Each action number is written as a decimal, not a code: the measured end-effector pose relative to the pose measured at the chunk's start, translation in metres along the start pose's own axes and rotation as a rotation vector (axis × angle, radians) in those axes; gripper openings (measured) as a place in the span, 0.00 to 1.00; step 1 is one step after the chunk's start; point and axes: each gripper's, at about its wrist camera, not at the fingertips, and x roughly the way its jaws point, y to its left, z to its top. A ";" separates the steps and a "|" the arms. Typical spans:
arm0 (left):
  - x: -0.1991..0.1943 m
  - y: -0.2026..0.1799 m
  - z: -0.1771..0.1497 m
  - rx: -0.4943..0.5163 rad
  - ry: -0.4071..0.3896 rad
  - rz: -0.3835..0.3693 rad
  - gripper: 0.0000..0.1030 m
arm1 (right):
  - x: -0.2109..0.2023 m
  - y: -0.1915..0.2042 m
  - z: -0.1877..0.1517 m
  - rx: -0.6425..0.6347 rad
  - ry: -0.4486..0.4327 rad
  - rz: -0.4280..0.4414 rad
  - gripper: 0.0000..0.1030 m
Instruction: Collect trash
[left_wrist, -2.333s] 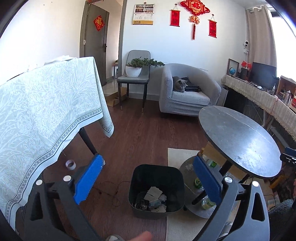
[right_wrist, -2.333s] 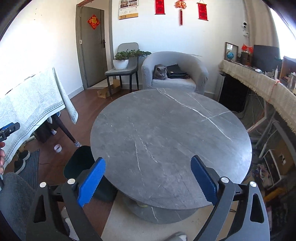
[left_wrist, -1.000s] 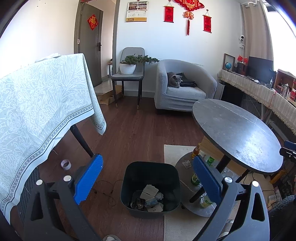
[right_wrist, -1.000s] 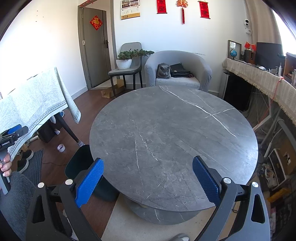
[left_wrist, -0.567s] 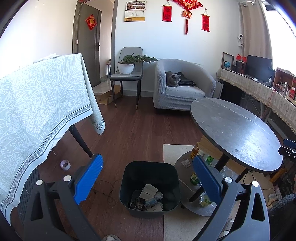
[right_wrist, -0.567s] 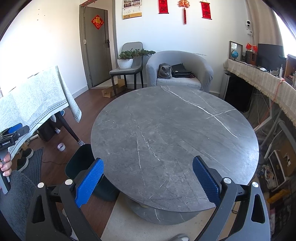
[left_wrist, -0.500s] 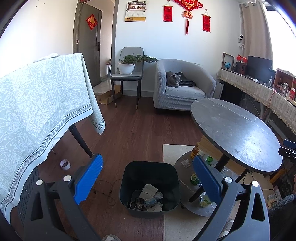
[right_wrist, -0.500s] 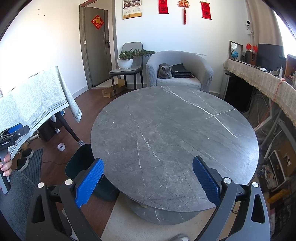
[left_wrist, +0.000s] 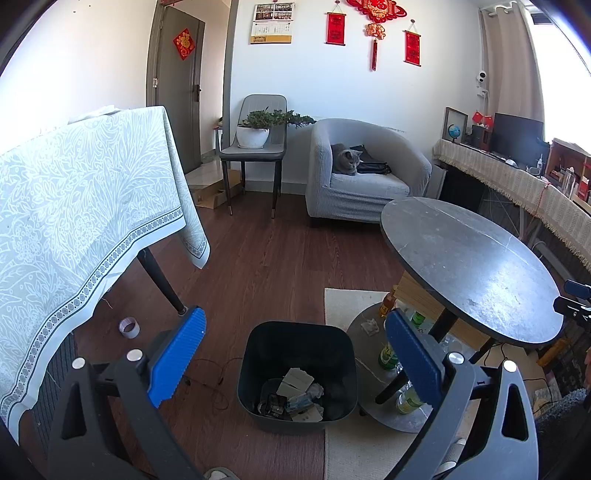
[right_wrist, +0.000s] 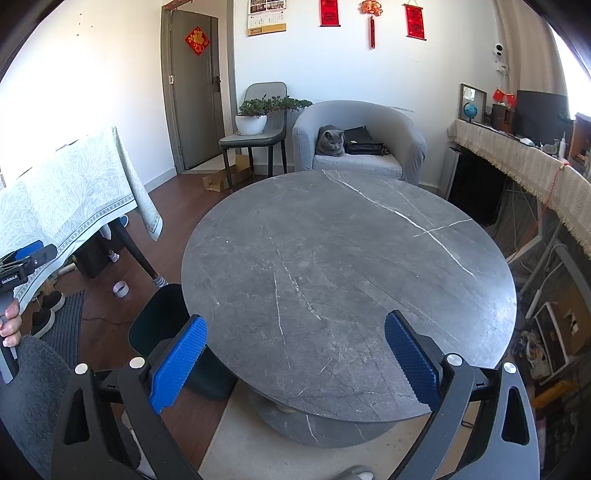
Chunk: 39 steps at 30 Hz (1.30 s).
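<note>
A dark trash bin (left_wrist: 297, 373) stands on the wood floor with crumpled paper and wrappers (left_wrist: 295, 397) in its bottom. My left gripper (left_wrist: 293, 350) is open and empty, held above the bin. My right gripper (right_wrist: 293, 350) is open and empty over the near edge of the round grey marble table (right_wrist: 347, 280), whose top is bare. The bin's rim (right_wrist: 155, 317) shows left of that table in the right wrist view. A roll of tape (left_wrist: 129, 327) lies on the floor near the cloth-covered table.
A table with a pale green cloth (left_wrist: 74, 221) stands at the left. Bottles (left_wrist: 388, 356) stand on the round table's lower shelf. A grey cat (left_wrist: 345, 160) sits in an armchair at the back. A chair with a potted plant (left_wrist: 258, 133) stands beside it.
The left gripper has lifted and tilted slightly, so the bin sits a little lower and more central in view. The right gripper has stayed almost still over the round table.
</note>
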 end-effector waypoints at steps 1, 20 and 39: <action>0.000 0.000 0.000 0.000 0.000 0.000 0.97 | 0.000 0.000 0.000 0.000 0.000 0.000 0.95; -0.001 -0.003 0.001 0.008 -0.002 0.001 0.97 | 0.000 0.001 0.000 -0.001 0.001 -0.001 0.95; -0.001 -0.003 0.000 0.011 -0.001 0.004 0.97 | 0.004 0.000 -0.003 -0.013 0.014 0.001 0.95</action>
